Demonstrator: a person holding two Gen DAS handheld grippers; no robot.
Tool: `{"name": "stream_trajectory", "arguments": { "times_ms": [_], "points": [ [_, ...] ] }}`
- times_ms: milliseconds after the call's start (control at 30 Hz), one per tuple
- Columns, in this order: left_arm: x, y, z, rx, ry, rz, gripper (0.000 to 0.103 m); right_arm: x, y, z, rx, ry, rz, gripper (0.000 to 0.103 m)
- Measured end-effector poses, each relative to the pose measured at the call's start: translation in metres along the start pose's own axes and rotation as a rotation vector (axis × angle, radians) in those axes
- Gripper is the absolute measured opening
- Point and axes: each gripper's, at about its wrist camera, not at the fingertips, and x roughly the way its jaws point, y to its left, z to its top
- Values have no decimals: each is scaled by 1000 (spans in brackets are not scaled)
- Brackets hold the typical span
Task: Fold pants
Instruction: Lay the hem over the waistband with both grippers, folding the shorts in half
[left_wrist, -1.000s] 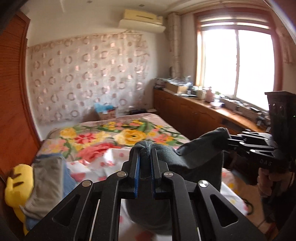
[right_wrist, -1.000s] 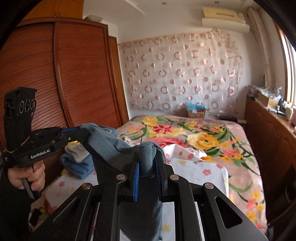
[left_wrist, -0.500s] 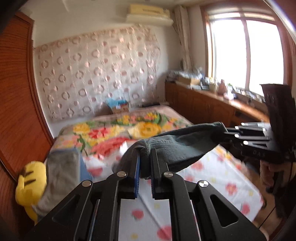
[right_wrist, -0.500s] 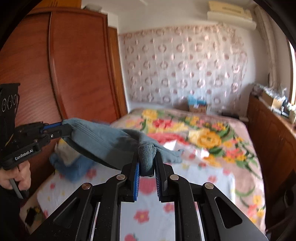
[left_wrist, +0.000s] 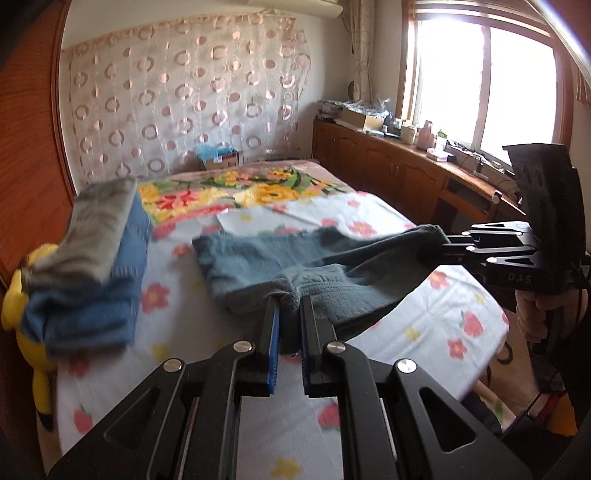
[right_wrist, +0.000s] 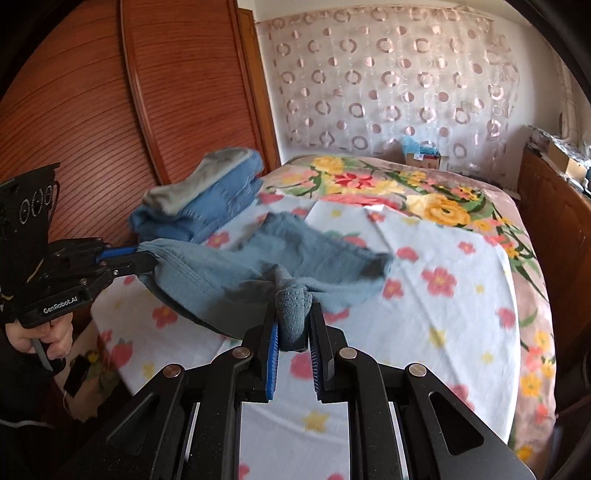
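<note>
Grey-blue pants (left_wrist: 258, 258) are stretched between my two grippers over the bed; their far end lies on the white floral sheet (left_wrist: 424, 317). My left gripper (left_wrist: 289, 302) is shut on one corner of the waistband. My right gripper (right_wrist: 293, 314) is shut on the other corner, bunched between its fingers. The pants also show in the right wrist view (right_wrist: 236, 266). Each gripper shows in the other's view, the right gripper (left_wrist: 443, 245) at the right and the left gripper (right_wrist: 147, 260) at the left.
A stack of folded blue and grey clothes (left_wrist: 92, 266) lies at the bed's left side, also in the right wrist view (right_wrist: 207, 195). A yellow plush toy (left_wrist: 22, 306) sits beside it. A wooden wardrobe (right_wrist: 147, 92) stands left, wooden cabinets (left_wrist: 388, 173) right.
Both grippers have come down and forward with the pants. The pants hung in the air before; now their far end lies spread on the sheet.
</note>
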Motion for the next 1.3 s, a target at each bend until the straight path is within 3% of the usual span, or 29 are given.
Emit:
{"name": "stream_trajectory", "arguments": {
  "times_ms": [400, 767, 1300],
  "points": [
    [6, -14, -31, -1, 64, -10, 11, -15, 8, -25, 34, 46, -2, 15],
    [-3, -17, -39, -5, 58, -13, 11, -19, 12, -45, 59, 40, 10, 15],
    [-37, -35, -46, 6, 24, -73, 11, -47, 19, -60, 68, 17, 34, 15]
  ]
}}
